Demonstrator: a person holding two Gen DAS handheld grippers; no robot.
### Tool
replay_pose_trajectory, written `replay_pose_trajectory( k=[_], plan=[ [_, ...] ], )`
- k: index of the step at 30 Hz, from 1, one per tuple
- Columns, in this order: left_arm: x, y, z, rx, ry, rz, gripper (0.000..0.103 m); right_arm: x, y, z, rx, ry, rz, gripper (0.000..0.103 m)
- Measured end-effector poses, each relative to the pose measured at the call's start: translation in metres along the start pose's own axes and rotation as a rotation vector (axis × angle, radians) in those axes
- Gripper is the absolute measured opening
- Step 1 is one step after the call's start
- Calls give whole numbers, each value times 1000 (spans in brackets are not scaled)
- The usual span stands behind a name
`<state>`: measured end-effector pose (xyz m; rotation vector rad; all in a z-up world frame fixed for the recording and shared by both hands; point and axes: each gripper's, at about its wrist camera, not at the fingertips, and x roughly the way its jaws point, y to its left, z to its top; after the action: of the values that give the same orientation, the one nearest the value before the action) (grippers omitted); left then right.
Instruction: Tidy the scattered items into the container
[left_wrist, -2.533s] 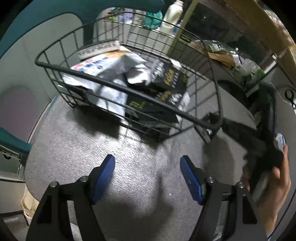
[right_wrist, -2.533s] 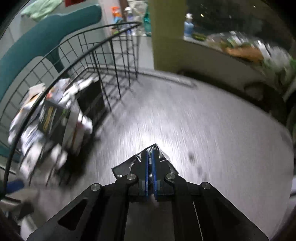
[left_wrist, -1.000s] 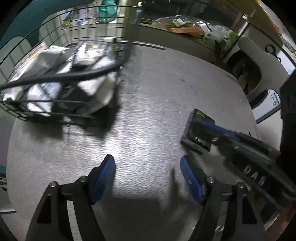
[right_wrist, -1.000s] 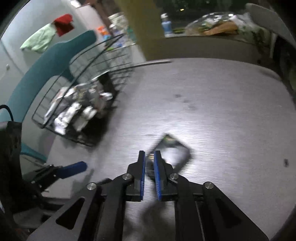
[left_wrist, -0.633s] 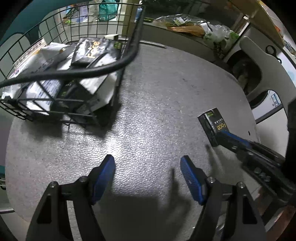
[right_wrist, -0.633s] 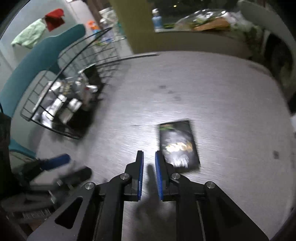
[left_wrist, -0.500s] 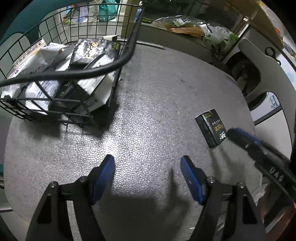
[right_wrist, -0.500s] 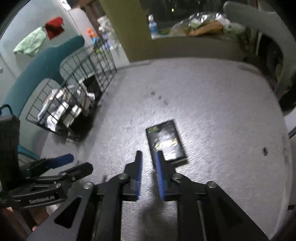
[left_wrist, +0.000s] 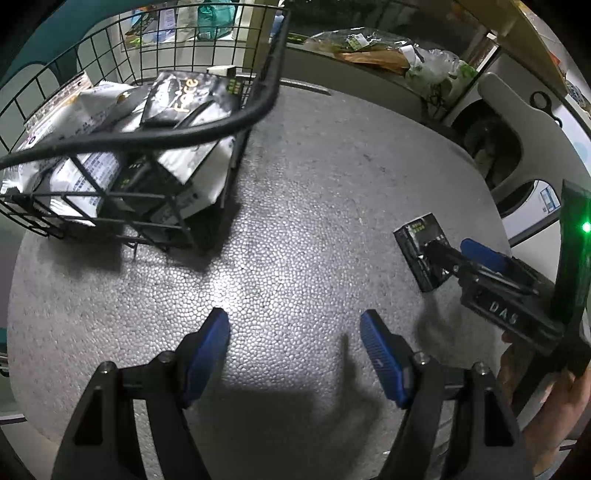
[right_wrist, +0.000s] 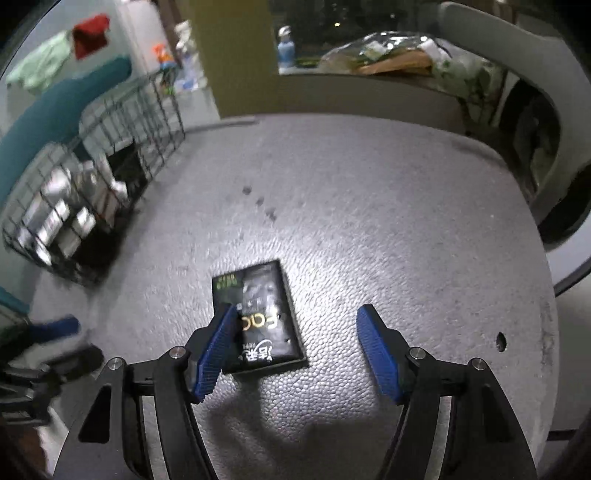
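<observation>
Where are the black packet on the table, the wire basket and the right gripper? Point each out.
black packet (right_wrist: 264, 325): right wrist view, on its printed front face.
wire basket (left_wrist: 221, 125): left wrist view, on its thick top rim.
right gripper (right_wrist: 295, 347): right wrist view, midway between its opening blue fingertips.

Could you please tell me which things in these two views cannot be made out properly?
- Flat black packet on the grey table: right wrist view, near left corner hidden behind a blue finger of the opening right gripper.
- Black wire basket: right wrist view, contents motion-blurred.
- Basket's lower packets: left wrist view, buried under the upper ones and crossed by wires.
</observation>
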<state>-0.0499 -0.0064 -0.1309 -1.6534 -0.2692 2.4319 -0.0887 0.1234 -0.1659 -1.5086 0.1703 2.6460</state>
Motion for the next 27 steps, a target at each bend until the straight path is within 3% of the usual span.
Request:
replay_pose_trajectory(
  k=[6,10,13,21,27],
  plan=[
    [1,-2,0,0,-1,-2,77,10,19,2,-43,23,21,65],
    [-3,1,-4,-1,-3,-2,77,17,31,1,-85,30,-38,50],
    [-2,3,-6,-9,2,-5,77,18,26,4,-68,26,-40,20],
    [-16,-4,-3,1,-15,-19,77,-2,23,4,-33,22,2,19],
    [-72,-19,8,12,-107,-67,77,-59,48,31,-43,-72,74,19]
  ],
)
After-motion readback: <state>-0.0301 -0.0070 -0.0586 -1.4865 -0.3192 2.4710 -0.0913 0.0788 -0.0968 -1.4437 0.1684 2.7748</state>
